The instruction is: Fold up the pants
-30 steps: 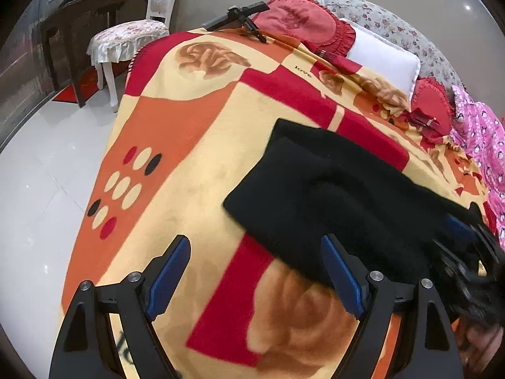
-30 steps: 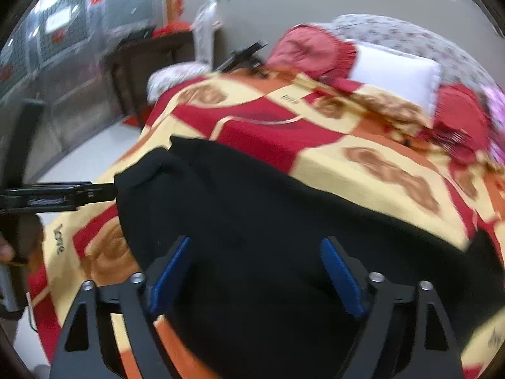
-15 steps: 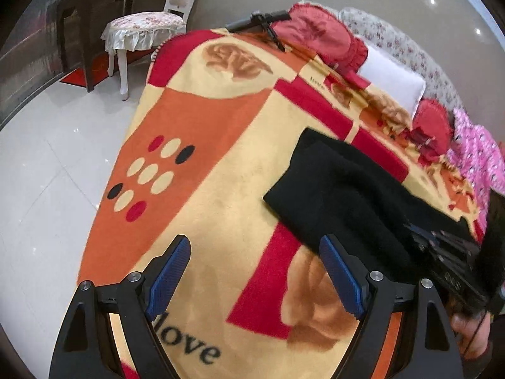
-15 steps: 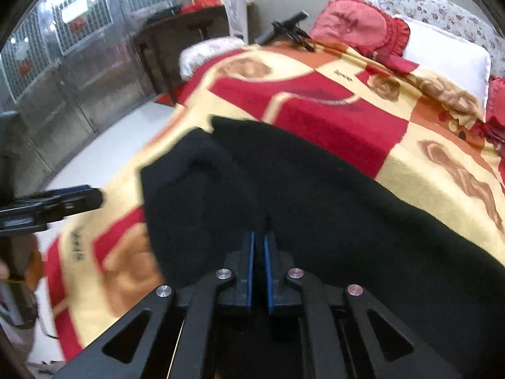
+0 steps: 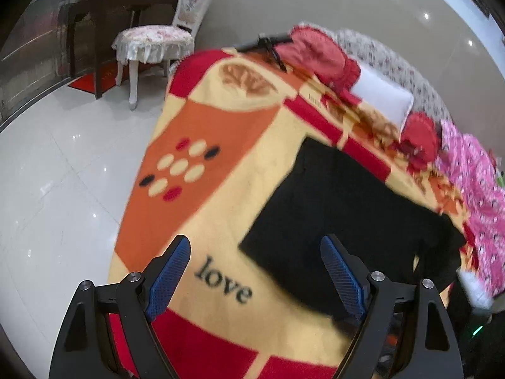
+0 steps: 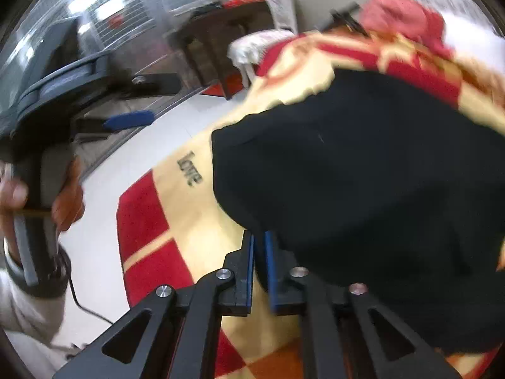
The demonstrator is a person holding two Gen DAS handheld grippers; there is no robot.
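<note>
Black pants lie on a red, orange and cream blanket on a bed. My left gripper hangs open over the blanket's near part by the word "love", with the near left corner of the pants just ahead of its right finger. In the right wrist view my right gripper pinches an edge of the bunched pants. Its jaws are a sliver apart and opening slightly, with black fabric between the pads. A hand holds the left gripper at the left, one blue pad showing.
Red pillows, a white pillow and pink patterned cloth lie at the bed's far and right side. A black stand-like object rests near the pillows. A white chair and dark table stand on the tiled floor.
My right gripper closed on the pants and pulled the bunched fabric toward the bed's near edge. My left gripper, still open, drew back toward that edge, bringing the word "love" into view.
</note>
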